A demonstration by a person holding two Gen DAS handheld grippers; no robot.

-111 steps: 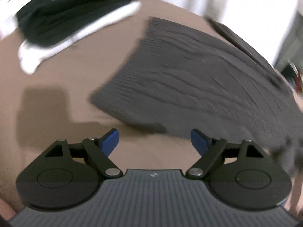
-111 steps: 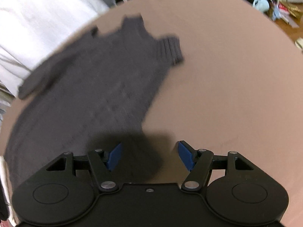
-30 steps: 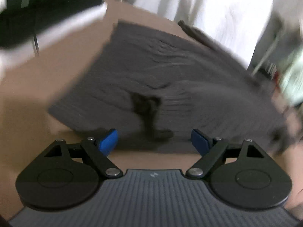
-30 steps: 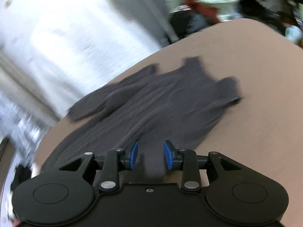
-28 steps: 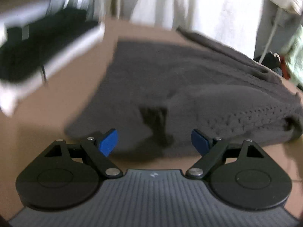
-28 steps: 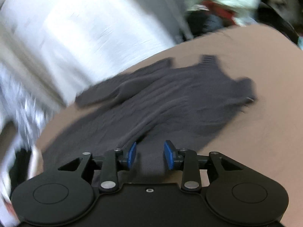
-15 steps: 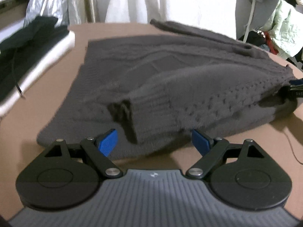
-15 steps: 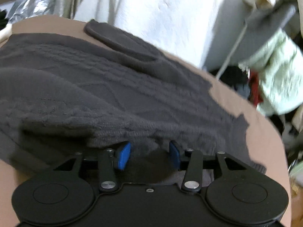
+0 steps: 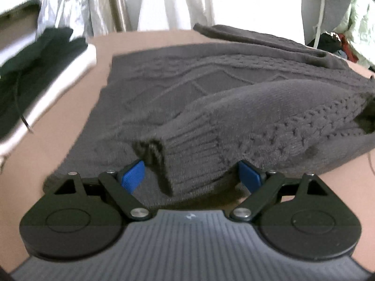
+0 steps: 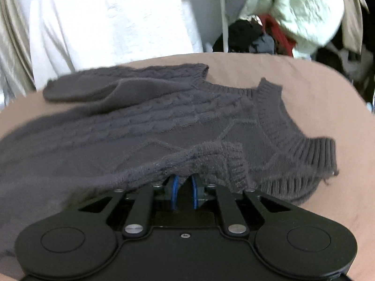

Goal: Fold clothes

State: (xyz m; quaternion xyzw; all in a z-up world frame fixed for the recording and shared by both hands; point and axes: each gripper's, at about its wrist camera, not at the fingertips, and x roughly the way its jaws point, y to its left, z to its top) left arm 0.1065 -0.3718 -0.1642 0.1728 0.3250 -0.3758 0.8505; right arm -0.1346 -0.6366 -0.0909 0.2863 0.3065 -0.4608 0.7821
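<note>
A dark grey cable-knit sweater lies on a brown table, with one sleeve folded over its body. My left gripper is open, and the sleeve's ribbed cuff hangs between its blue pads. In the right wrist view the sweater shows its ribbed collar. My right gripper is shut on a fold of the sweater's edge, which drapes over the fingertips.
A stack of black and white folded clothes lies on the table's left. White fabric hangs behind the far edge. A pile of mixed clothes lies beyond the back right. Bare brown table spreads right of the collar.
My right gripper has closed on the sweater's edge and carried the sleeve across the body. My left gripper has come closer, so the cuff now lies between its open pads.
</note>
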